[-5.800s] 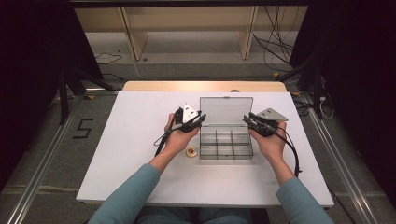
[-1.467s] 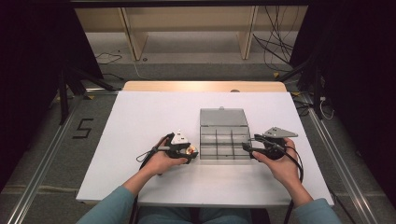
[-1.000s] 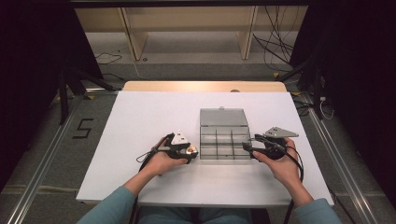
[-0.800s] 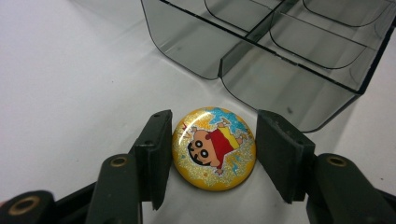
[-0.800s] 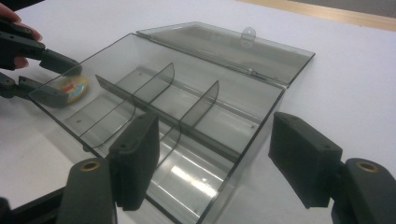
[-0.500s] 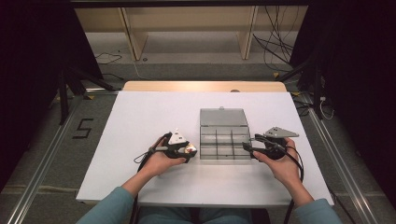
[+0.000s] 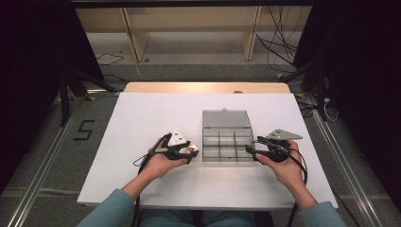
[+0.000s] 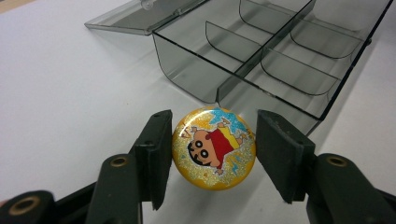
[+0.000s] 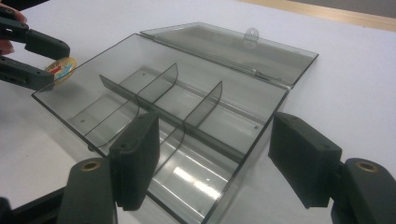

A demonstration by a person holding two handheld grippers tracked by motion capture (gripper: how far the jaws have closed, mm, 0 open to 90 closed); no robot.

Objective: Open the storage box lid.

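Smoky clear plastic divided box (image 7: 226,142), lid open flat, all compartments empty, sits near the white table's (image 7: 142,118) front edge; round yellow glitter cartoon badge (image 8: 214,147) lies just outside its left wall between the spread left gripper (image 8: 212,154) jaws, right gripper (image 9: 224,161) also spread.

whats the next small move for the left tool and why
Probably close the left tool on the round cartoon badge. The badge lies on the white table between the open jaws, a gap still showing on the right side, so it isn't gripped. The clear compartment box sits open just beyond, ready to receive it.
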